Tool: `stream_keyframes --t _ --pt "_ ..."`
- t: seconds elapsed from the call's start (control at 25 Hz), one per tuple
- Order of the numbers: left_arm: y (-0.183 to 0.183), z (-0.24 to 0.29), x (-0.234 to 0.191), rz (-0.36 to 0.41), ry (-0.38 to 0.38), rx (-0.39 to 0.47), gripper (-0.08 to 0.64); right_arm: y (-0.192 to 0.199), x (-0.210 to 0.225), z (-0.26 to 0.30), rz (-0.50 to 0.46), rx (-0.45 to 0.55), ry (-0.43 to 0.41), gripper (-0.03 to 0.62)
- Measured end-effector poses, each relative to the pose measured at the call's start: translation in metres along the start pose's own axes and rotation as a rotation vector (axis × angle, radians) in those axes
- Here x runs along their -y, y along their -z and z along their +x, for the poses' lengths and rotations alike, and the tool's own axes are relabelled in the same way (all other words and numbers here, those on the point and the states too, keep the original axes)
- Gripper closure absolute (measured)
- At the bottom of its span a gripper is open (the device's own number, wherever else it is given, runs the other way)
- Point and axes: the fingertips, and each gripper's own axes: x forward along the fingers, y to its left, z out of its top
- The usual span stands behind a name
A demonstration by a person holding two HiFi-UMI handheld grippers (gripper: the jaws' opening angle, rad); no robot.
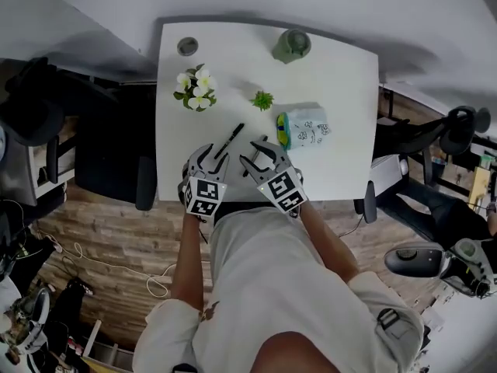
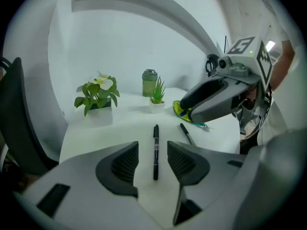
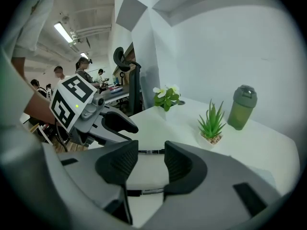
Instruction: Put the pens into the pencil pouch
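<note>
While both tilt downward with jaws partly apart, the left gripper [image 2: 152, 159] straddles a pen [image 2: 155, 150] untouched, the right gripper [image 1: 257, 152] at its three o'clock.

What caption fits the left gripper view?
The left gripper, jaws apart, lines up on a black pen on the white table, potted plants behind.

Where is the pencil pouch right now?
In the head view, the pencil pouch lies on the white table, right of centre, just right of the small spiky plant and beyond the right gripper.
</note>
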Motion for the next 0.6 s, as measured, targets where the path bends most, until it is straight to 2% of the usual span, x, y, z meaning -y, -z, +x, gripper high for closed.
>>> stream_keyframes --t 0.6 --pt "0.040 0.011 0.005 -0.017 0.001 -0.082 0.449 0.023 -0.017 0.031 -0.005 -0.075 -0.118 0.443"
